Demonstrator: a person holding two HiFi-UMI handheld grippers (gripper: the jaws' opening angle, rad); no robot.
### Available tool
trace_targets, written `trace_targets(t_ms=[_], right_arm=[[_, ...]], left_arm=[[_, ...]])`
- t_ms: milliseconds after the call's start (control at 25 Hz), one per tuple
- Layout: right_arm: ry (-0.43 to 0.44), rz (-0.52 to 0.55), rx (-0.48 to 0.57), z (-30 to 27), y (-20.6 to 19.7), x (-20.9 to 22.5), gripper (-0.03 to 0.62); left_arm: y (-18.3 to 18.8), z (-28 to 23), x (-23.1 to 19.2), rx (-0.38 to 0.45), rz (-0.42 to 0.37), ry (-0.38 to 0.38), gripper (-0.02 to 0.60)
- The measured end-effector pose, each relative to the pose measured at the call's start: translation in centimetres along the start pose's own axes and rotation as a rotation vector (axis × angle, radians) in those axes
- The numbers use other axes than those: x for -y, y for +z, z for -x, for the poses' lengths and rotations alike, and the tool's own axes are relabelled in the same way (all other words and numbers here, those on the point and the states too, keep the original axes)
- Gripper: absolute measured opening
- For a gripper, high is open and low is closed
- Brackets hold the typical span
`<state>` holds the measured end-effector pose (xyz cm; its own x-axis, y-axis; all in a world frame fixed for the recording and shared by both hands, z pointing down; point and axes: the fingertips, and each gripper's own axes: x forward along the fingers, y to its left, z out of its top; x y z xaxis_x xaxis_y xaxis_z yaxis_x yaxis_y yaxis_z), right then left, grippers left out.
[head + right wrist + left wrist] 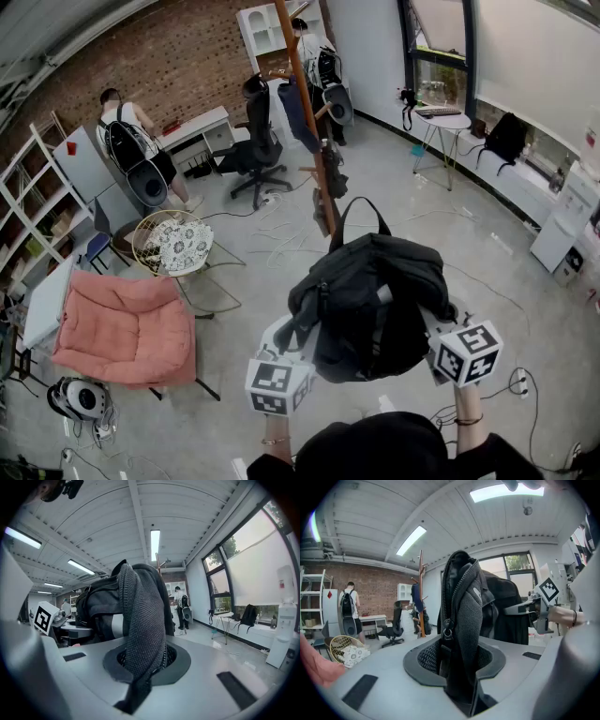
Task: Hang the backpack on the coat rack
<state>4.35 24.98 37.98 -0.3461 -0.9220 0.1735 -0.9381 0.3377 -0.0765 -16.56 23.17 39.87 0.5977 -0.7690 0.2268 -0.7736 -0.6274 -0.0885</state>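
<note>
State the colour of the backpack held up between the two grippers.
The backpack is black, with dark grey mesh on its padded parts; the head view shows it best.

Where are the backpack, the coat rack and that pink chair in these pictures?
backpack point(370, 291): head view, on its black body.
coat rack point(292, 52): head view, on its wooden pole.
pink chair point(122, 328): head view, on its seat cushion.

In the head view the backpack point(375, 300) hides the jaws of the left claw point(457, 672) and the right claw point(140, 677). The coat rack point(305, 103) is cut off at twelve o'clock, and its foot is probably behind the backpack.
</note>
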Motion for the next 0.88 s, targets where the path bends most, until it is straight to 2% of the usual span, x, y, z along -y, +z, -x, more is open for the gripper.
trace_targets(t_ms=[400,880], right_arm=[[0.011,0.013,0.0,0.1,0.0,0.5,0.023],[0.06,0.068,0.022,-0.1,1.2,1.9,0.024]], left_arm=[[0.2,-0.2,0.4,0.001,0.019,0.019,0.13],[1.2,-0.8,1.5,0.013,0.038,0.084,0.13]])
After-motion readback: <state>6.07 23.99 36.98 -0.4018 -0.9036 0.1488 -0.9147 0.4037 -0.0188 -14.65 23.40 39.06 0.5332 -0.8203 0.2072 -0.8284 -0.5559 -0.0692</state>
